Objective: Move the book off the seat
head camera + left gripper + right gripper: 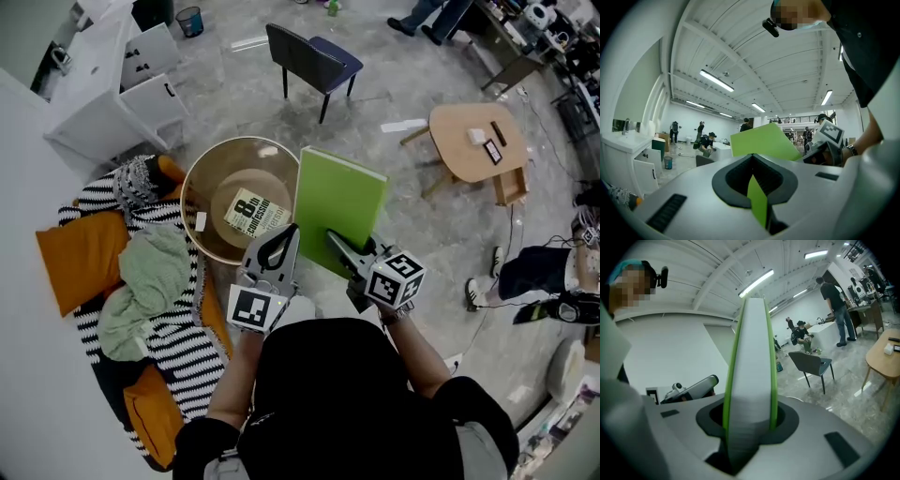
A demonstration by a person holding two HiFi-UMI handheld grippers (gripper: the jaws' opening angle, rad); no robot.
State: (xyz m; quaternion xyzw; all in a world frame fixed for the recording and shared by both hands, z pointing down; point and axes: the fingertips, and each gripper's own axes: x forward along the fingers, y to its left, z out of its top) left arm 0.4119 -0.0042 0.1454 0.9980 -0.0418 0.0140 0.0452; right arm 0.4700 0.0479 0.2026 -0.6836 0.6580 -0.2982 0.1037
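Note:
My right gripper point(343, 247) point(750, 423) is shut on the lower edge of a green book point(339, 208) point(751, 366), which it holds upright in the air, white page edge toward its camera. The book hangs just right of the round bowl-shaped seat point(202, 183). Another book with a pale printed cover point(256, 214) lies inside that seat. My left gripper point(282, 240) point(753, 185) points up beside the green book point(764, 140), its jaws closed together. A thin green strip shows in the slit between them; I cannot tell what it is.
A striped blanket point(173, 347) with orange cushions point(82, 255) and a green cloth point(150, 281) lies to the left. A white cabinet point(108, 80) stands at the back left, a dark chair point(314, 61) behind, a wooden table point(473, 141) to the right. A person point(544, 277) is on the floor at right.

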